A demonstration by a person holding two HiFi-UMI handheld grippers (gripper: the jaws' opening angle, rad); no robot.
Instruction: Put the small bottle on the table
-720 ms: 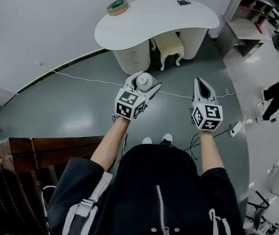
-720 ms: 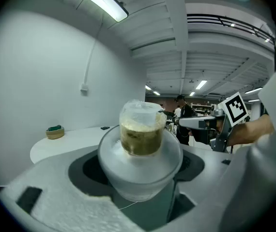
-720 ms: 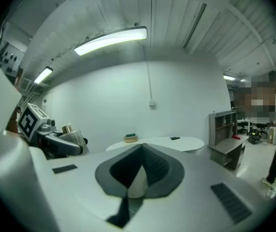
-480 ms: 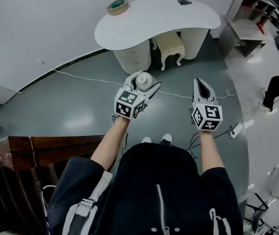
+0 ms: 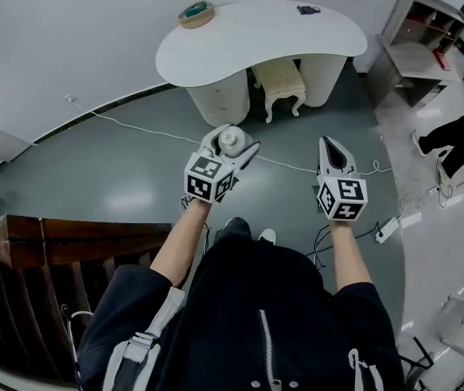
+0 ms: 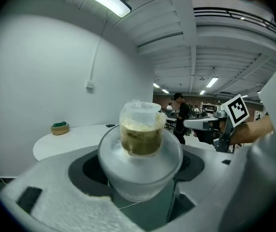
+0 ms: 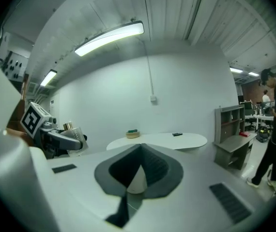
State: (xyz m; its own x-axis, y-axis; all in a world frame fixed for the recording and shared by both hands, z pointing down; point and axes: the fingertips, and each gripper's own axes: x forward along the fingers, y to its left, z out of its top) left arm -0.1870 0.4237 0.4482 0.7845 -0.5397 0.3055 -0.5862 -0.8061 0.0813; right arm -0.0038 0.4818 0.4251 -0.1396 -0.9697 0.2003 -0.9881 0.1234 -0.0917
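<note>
In left claw (image 5: 234, 140): small bottle (image 6: 140, 129); table (image 5: 256, 32) ahead, bowl (image 5: 194, 10) on its left end; right claw (image 5: 327, 141) alongside.

Ceiling strip lights (image 7: 110, 36) give bright, even light; the floor (image 5: 126, 202) shows soft glare. Gripper views bend strongly, corners dark; the small bottle (image 6: 140, 129) looks perhaps slightly unfocused.

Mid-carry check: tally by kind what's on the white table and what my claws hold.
Round tan bowl with green contents, on the white curved table: 1
Small dark flat object, on the table: 1
Small clear bottle of brownish stuff, in the left claw: 1
Total: 3
</note>
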